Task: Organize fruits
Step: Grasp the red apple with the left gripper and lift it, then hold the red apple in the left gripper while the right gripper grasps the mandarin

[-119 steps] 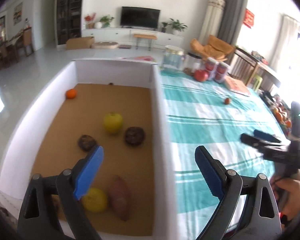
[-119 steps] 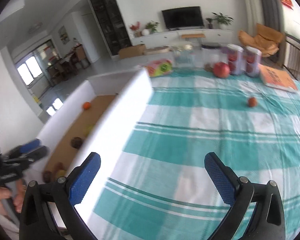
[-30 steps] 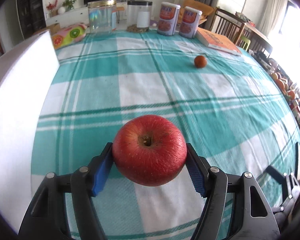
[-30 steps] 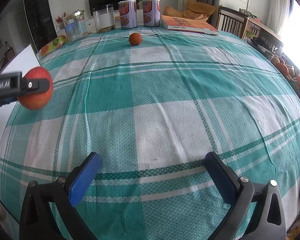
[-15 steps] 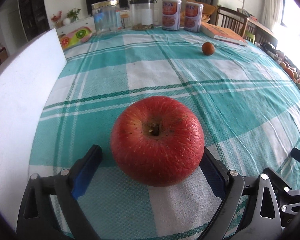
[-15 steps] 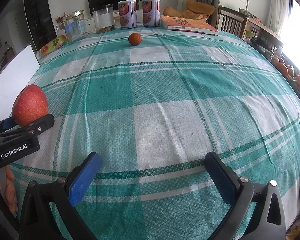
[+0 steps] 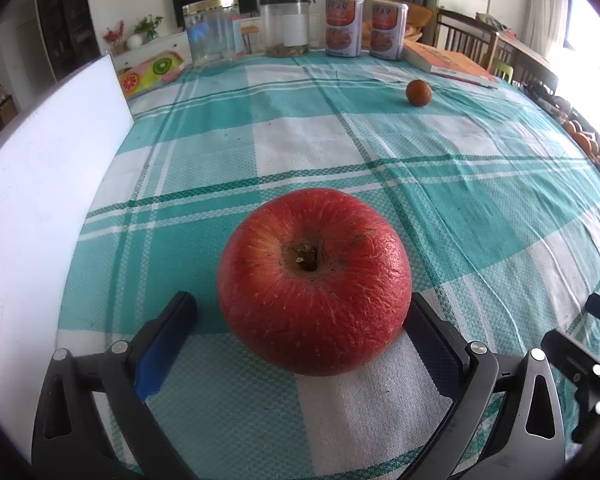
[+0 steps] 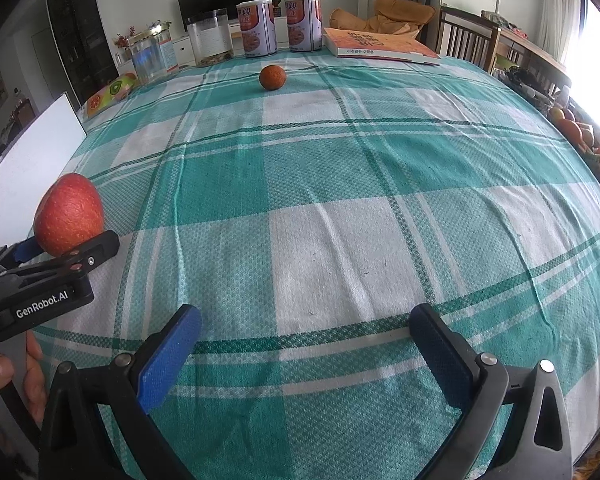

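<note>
A big red apple (image 7: 314, 280) sits stem-up on the teal checked tablecloth (image 7: 480, 208), between the fingers of my left gripper (image 7: 300, 300). Its jaws are opening: the left pad (image 7: 160, 344) stands clear of the apple, and the right pad is mostly hidden behind it. In the right wrist view the apple (image 8: 69, 214) and left gripper (image 8: 66, 246) are at the far left, a hand below them. My right gripper (image 8: 306, 312) hangs open over bare cloth, holding nothing. A small orange (image 7: 419, 93) (image 8: 273, 77) lies far back on the table.
The white box wall (image 7: 40, 200) (image 8: 32, 148) runs along the table's left side. At the back stand two glass jars (image 7: 212, 30), two printed cans (image 7: 344, 26), an orange book (image 7: 448, 64) and a fruit-patterned pack (image 7: 148, 72). More oranges (image 8: 572, 128) lie beyond the right edge.
The left gripper's jaws have spread off the apple, which it gripped a second ago above the cloth; the apple now rests on the table. The right gripper has stayed put.
</note>
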The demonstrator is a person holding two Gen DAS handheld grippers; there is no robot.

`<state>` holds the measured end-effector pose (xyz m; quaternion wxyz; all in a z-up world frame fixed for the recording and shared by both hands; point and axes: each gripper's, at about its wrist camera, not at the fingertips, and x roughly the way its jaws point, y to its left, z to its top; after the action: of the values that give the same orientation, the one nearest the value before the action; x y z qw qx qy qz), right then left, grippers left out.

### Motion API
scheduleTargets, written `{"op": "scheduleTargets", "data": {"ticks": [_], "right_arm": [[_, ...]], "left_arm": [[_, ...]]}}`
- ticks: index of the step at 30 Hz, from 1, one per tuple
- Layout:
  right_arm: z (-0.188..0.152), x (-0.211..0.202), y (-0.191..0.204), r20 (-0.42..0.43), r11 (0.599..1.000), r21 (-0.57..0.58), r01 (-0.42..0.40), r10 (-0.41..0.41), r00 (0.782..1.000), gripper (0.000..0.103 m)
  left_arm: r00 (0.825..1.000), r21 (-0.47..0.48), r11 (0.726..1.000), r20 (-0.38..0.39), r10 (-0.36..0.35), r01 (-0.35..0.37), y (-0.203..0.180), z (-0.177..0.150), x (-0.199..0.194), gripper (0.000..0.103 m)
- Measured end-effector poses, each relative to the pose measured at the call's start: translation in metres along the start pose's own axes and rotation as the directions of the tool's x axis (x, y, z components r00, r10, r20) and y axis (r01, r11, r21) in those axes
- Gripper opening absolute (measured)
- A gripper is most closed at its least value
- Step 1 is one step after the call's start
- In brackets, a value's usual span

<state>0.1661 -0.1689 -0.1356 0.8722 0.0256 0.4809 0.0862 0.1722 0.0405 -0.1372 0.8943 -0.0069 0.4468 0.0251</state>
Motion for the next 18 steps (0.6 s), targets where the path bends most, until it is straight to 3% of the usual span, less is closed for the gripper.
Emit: {"op": "scheduleTargets", "data": {"ticks": [1, 5, 10, 15, 16, 17, 18], "right_arm": [[0.011, 0.001, -0.005, 0.009, 1.0, 0.004, -0.024, 0.024, 1.0, 0.103], [0.081, 0.02, -0.012, 0.049, 0.996, -0.077, 0.037, -0.034, 0.998, 0.103], [0.164, 0.079, -0.006, 0.042, 0.996, -0.07, -0.063, 0.066, 0.997, 0.098], [0.205, 0.126, 0.026, 0.032, 0.993, -0.11, -0.043, 0.047, 0.998, 0.096], [0.209, 0.136, 0.03, 0.014, 0.992, -0.122, -0.026, 0.027, 1.0, 0.093], [0.211, 0.146, 0.032, -0.014, 0.992, -0.129, -0.012, 0.011, 1.0, 0.074], [0.212, 0.149, 0.035, -0.017, 0.989, -0.144, 0.018, -0.021, 1.0, 0.068]], "left_arm": [[1.0, 0.0, 1.0, 0.0, 0.0, 0.0, 0.0, 0.0, 0.0, 0.102], [1.0, 0.0, 1.0, 0.0, 0.002, -0.002, 0.0, 0.0, 0.0, 0.103], [1.0, 0.0, 1.0, 0.0, 0.002, -0.002, 0.0, 0.0, 0.0, 0.103], [1.0, 0.0, 1.0, -0.001, 0.001, -0.001, 0.0, 0.0, 0.0, 0.102], [1.0, -0.001, 1.0, -0.001, 0.002, -0.002, 0.0, 0.0, 0.0, 0.102], [1.0, -0.001, 1.0, -0.001, 0.002, -0.002, -0.001, 0.0, 0.0, 0.102], [1.0, -0.001, 1.0, -0.001, 0.002, -0.002, -0.001, 0.0, 0.0, 0.102]]}}
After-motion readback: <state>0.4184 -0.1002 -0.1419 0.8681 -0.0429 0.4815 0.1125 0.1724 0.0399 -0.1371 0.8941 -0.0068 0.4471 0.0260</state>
